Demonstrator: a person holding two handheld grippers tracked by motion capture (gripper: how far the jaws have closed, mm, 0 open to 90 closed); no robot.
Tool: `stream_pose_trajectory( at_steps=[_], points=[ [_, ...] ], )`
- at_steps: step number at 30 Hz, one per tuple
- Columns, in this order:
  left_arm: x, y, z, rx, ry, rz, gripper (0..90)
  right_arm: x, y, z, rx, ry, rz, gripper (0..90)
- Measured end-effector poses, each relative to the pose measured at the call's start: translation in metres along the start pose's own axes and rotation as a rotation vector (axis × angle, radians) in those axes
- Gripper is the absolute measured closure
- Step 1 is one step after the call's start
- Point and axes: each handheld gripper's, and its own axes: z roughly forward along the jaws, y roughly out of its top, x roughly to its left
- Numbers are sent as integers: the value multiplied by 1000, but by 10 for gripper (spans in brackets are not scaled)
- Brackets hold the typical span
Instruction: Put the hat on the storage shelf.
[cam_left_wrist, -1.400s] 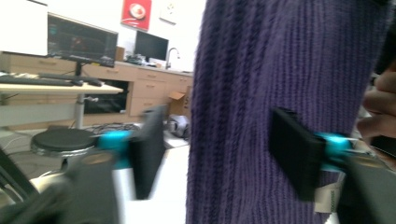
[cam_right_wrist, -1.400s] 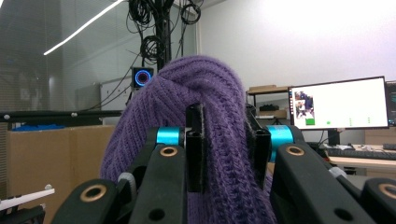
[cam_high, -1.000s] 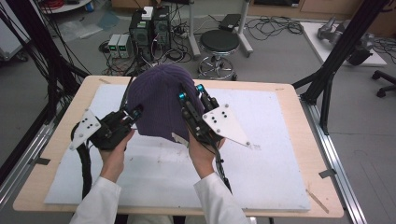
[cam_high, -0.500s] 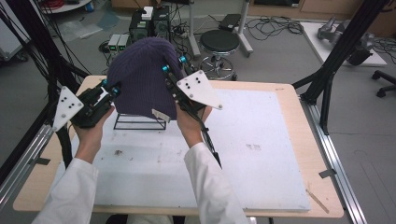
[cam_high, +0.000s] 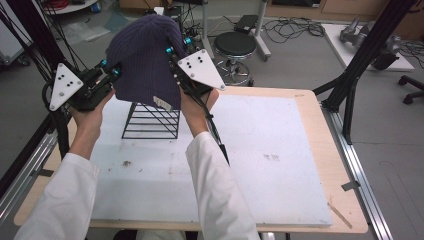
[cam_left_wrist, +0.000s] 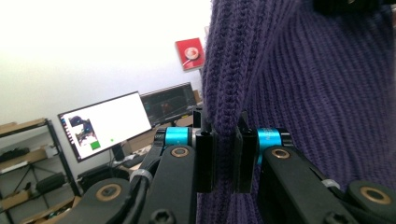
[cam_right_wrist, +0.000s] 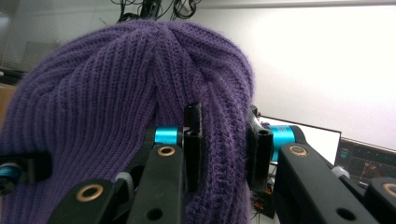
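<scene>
Purple knit hat (cam_high: 145, 57) held in the air above black wire rack (cam_high: 151, 121), left gripper (cam_high: 111, 70) and right gripper (cam_high: 176, 48) each clamped on its edge, white mat (cam_high: 280, 150) below.

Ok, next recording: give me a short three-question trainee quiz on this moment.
1. True or false: both the left gripper and the right gripper are shut on the purple knit hat.
2. Where is the hat relative to the black wire stand? A) lying flat beside it B) held up above it C) under it
3. Fill in: the stand rests on a ___ mat covering the wooden table.

Key: 1 true; 2 B; 3 white.
</scene>
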Motion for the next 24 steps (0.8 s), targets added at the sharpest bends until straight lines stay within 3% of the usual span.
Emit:
stream_pose_trajectory(
  at_steps=[12,22,24],
  points=[
    [5,-26,12,79,44,-11,827,5,-23,15,67,-17,-14,735],
    [2,-49,0,96,47,-61,824,16,-32,14,106,9,-41,726],
    [2,-53,-3,102,47,-71,824,21,-43,8,121,8,-28,719]
  ],
)
